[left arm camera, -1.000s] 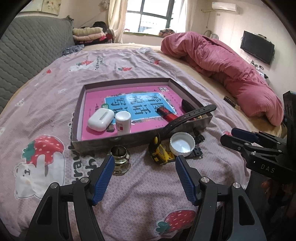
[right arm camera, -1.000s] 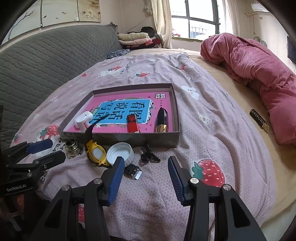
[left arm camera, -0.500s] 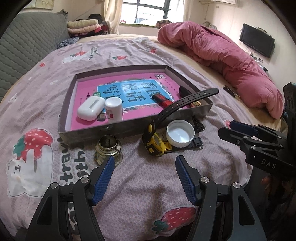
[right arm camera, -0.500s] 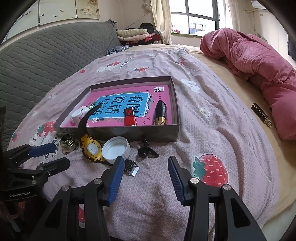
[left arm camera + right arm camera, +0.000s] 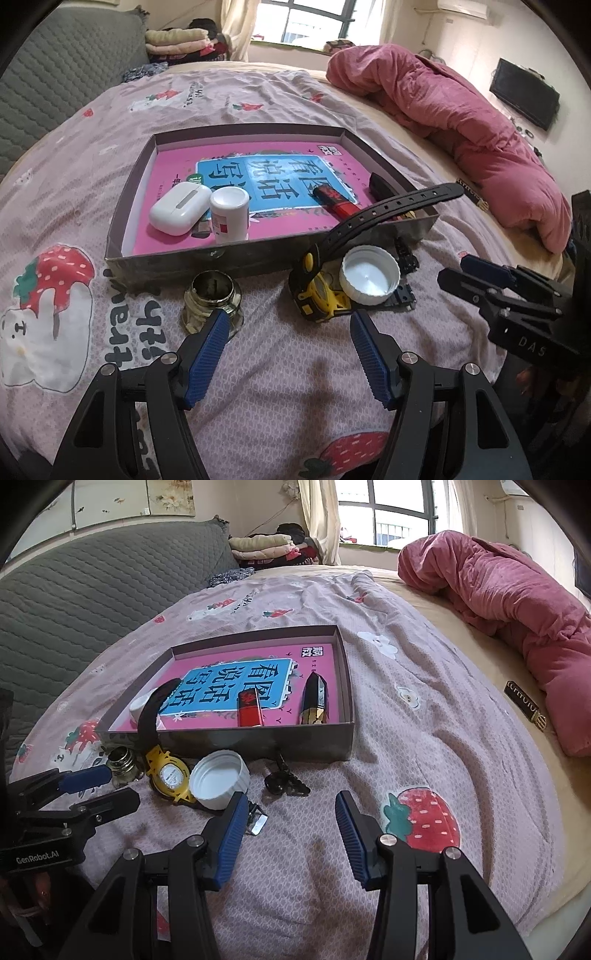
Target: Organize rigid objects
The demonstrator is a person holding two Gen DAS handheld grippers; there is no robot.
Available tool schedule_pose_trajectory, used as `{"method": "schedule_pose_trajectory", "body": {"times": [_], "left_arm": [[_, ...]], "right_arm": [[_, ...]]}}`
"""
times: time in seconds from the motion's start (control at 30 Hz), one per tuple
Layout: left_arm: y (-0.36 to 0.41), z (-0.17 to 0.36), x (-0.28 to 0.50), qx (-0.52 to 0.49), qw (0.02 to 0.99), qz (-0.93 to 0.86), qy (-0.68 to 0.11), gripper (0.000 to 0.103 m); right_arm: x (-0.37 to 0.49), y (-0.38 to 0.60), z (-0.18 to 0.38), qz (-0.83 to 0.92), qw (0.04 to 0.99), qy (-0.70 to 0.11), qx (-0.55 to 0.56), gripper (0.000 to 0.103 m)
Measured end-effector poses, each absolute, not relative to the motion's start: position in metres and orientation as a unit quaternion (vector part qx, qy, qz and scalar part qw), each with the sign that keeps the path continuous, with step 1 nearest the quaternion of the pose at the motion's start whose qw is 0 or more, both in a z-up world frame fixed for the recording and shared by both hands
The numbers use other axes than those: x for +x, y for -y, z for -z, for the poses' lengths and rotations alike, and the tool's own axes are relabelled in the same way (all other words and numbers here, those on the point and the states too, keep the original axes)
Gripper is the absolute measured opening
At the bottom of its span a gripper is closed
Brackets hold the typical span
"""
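A shallow grey box lies on the bed, holding a white earbud case, a small white bottle, a red lighter and a black-gold lipstick. In front of it lie a glass jar, a yellow watch, a white lid and black keys. My left gripper is open and empty, just short of the jar and watch. My right gripper is open and empty, just short of the keys.
The pink strawberry bedsheet covers the bed. A rolled pink duvet lies at the right. A small black-gold bar lies on the tan sheet. A grey quilted headboard runs along the left.
Both grippers have moved forward, closer to the items in front of the box. Both stay open and empty.
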State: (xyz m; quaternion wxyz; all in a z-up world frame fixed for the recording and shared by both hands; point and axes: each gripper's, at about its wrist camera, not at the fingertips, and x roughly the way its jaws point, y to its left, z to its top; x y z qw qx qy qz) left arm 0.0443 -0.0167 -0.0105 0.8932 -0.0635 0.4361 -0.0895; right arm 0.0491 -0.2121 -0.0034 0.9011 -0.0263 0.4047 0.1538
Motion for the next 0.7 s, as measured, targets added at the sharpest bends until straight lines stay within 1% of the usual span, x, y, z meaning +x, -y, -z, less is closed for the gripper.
{"method": "schedule_pose_trajectory", "body": {"times": [0.27, 0.47, 0.57, 0.63, 0.7], "left_arm": [[0.026, 0.013, 0.052, -0.058, 0.894, 0.082, -0.436, 0.069], [0.028, 0.017, 0.058, -0.079, 0.889, 0.084, -0.443, 0.069], [0.028, 0.02, 0.061, -0.086, 0.886, 0.084, -0.447, 0.061], [0.027, 0.023, 0.064, -0.09, 0.884, 0.081, -0.452, 0.052], [0.027, 0.027, 0.068, -0.094, 0.881, 0.082, -0.457, 0.051]], "right_arm": [[0.054, 0.211, 0.007, -0.154, 0.901, -0.405, -0.029, 0.049], [0.056, 0.214, 0.008, -0.151, 0.902, -0.404, -0.024, 0.049], [0.057, 0.215, 0.008, -0.151, 0.902, -0.404, -0.022, 0.049], [0.058, 0.215, 0.009, -0.151, 0.902, -0.404, -0.022, 0.049], [0.059, 0.215, 0.009, -0.152, 0.902, -0.404, -0.021, 0.049]]}}
